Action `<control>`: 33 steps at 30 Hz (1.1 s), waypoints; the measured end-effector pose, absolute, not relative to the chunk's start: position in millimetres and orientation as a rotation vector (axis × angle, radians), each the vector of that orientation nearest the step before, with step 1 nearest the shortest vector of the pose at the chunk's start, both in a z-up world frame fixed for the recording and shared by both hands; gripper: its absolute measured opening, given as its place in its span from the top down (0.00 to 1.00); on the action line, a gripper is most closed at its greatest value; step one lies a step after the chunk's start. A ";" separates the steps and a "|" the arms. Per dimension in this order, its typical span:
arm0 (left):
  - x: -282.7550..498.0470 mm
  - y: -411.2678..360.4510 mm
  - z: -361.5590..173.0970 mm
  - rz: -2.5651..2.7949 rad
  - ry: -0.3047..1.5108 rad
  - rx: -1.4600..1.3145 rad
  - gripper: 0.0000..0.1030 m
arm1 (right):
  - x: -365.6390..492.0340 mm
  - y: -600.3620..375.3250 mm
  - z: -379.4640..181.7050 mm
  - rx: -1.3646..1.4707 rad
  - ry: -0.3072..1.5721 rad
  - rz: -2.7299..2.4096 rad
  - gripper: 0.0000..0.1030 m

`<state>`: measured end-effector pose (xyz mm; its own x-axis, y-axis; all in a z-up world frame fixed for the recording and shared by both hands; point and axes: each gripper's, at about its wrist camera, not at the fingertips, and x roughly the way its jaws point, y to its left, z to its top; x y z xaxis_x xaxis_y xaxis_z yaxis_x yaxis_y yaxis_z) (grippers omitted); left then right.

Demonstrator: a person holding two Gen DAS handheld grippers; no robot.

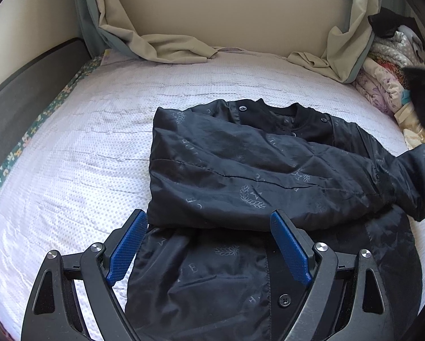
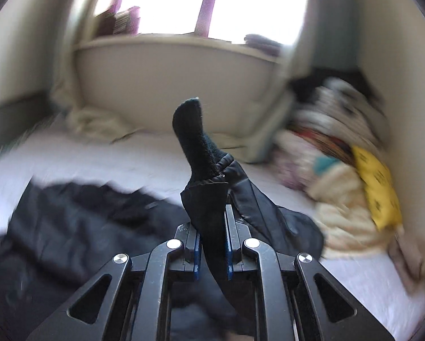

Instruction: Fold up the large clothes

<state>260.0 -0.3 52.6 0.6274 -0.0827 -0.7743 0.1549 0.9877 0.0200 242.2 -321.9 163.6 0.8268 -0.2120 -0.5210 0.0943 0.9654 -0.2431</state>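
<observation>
A dark navy jacket point(image 1: 240, 164) with pale printed emblems lies on the white bed point(image 1: 70, 142), one sleeve folded across its front. My left gripper point(image 1: 209, 221) is open, its blue pads point(image 1: 127, 247) just above the jacket's lower part, holding nothing. My right gripper point(image 2: 212, 213) is shut on the jacket's other sleeve point(image 2: 209, 210); the knit cuff point(image 2: 192, 130) sticks up past the fingers, lifted above the bed. The rest of the jacket point(image 2: 84, 216) lies blurred at the left in the right wrist view.
Beige curtains point(image 1: 155, 42) drape onto the bed's far edge below a window point(image 2: 212, 0). A pile of folded quilts and clothes point(image 1: 388, 65) sits at the far right, also blurred in the right wrist view point(image 2: 340, 170). A dark padded headboard point(image 1: 27, 76) runs along the left.
</observation>
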 end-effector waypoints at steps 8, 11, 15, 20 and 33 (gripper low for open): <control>264.4 4.4 51.3 -0.174 0.913 0.020 0.12 | 258.4 -220.0 77.5 -0.451 0.741 0.005 0.92; 265.9 2.6 48.1 -0.198 0.933 0.007 0.12 | 261.9 -207.8 47.6 -0.505 0.814 0.039 0.92; 269.2 1.8 43.9 -0.231 0.960 -0.027 0.12 | 253.4 -204.0 35.7 -0.547 0.847 0.056 0.78; 271.7 4.9 40.8 -0.257 0.987 -0.070 0.12 | 234.5 -201.4 69.2 -0.448 0.824 0.154 0.25; 274.0 -20.1 29.1 -0.433 1.029 -0.145 0.34 | 246.8 -333.8 157.0 0.066 0.819 0.038 0.24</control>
<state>274.0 -20.1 29.1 0.4397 -0.4144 -0.7968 0.2801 0.9062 -0.3167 246.8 -333.8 157.0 0.6821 0.0596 -0.7289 -0.0081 0.9972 0.0739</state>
